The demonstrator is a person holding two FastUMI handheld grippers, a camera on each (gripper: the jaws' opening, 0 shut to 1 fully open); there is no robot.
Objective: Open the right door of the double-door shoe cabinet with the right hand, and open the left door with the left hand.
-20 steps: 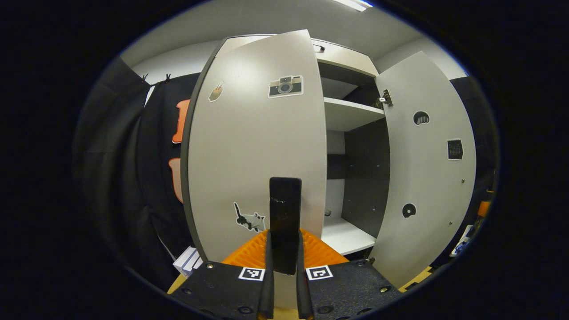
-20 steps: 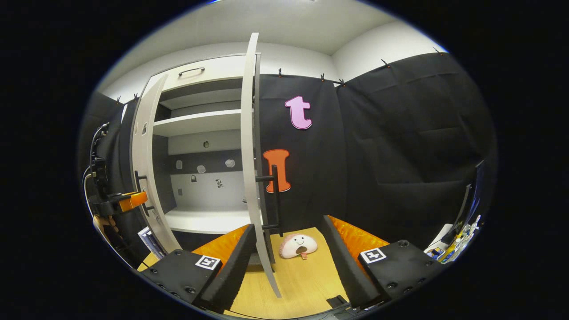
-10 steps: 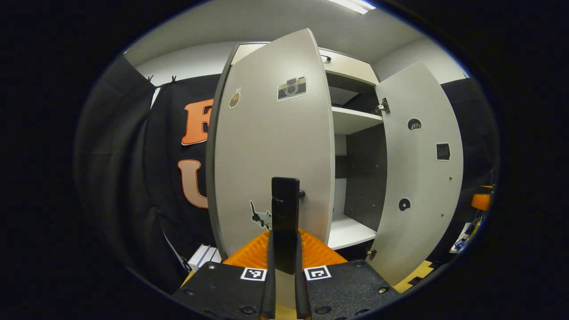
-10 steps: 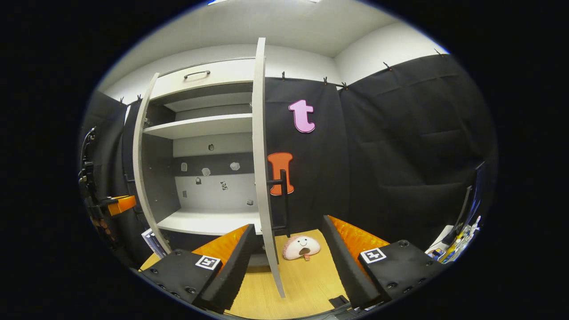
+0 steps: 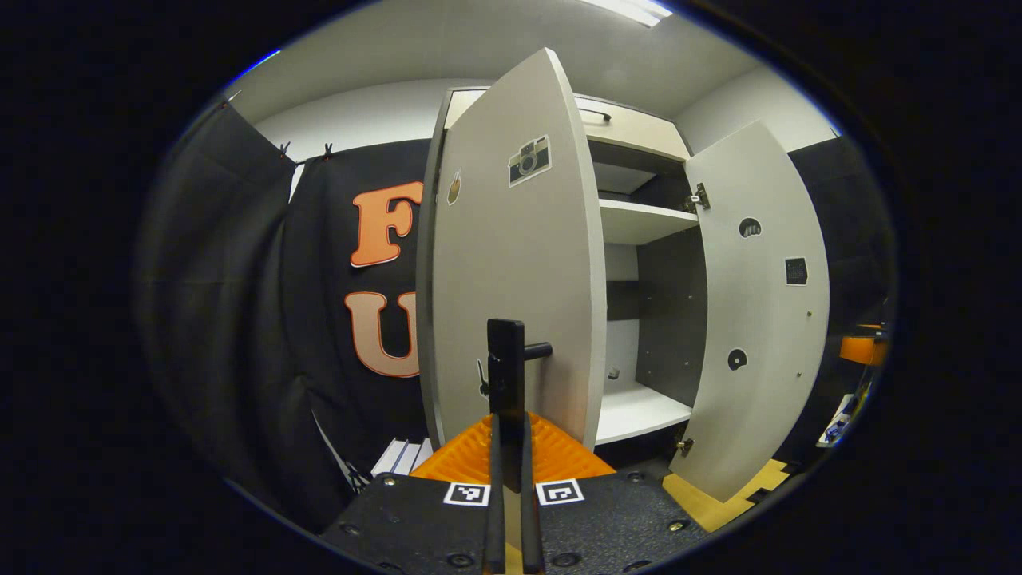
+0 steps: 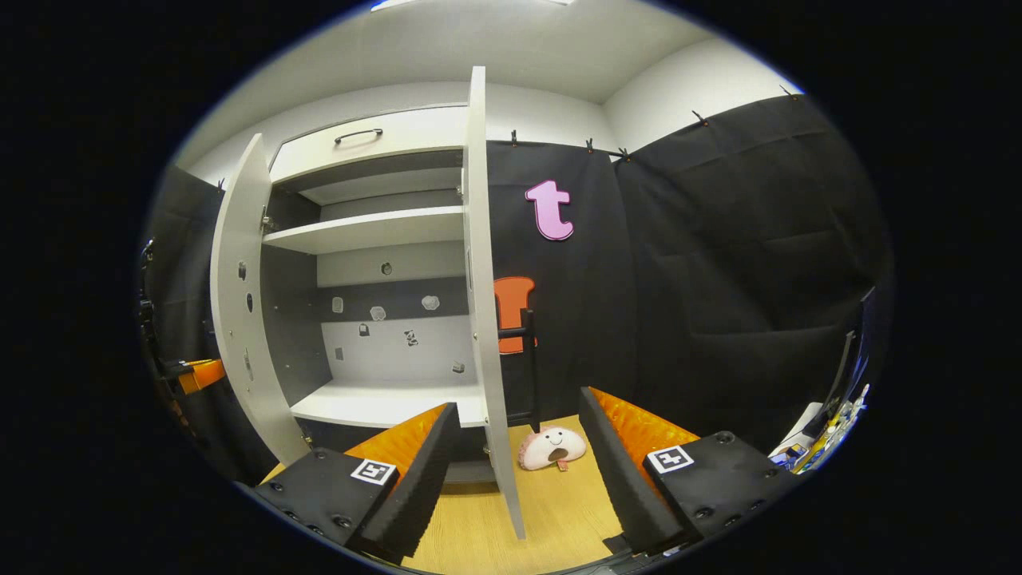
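Left gripper (image 5: 509, 447) in left gripper view: jaws nearly closed, both fingers pinching the black bar handle (image 5: 506, 399) of the left door (image 5: 519, 287); handle stands upright between the fingers, its stub mount reaching right to the door face; left door swung out from the shoe cabinet (image 5: 639, 231), edge-on-ish to the camera, camera sticker (image 5: 528, 160) high on its face.

Right door (image 5: 758, 311) in the same view stands wide open at right, inner face showing, hinge (image 5: 697, 196) at its top corner; between the doors, cabinet interior with an upper shelf (image 5: 643, 220) and a bottom shelf (image 5: 635, 411).

Right gripper (image 6: 519, 447) in right gripper view: jaws spread wide, holding nothing; the right door's (image 6: 483, 287) edge runs upright between the two fingers, no contact visible; its black handle (image 6: 531, 367) sits on the door's far side, just right of the edge, apart from both fingers.

Same view: left door (image 6: 239, 303) open at far left, the other gripper (image 6: 196, 374) just beside it at the frame edge; small stickers on the cabinet's back panel (image 6: 383, 315); drawer with handle (image 6: 359, 134) on top; pink plush toy (image 6: 552, 449) on the wooden floor (image 6: 559, 511) near the right door's foot.
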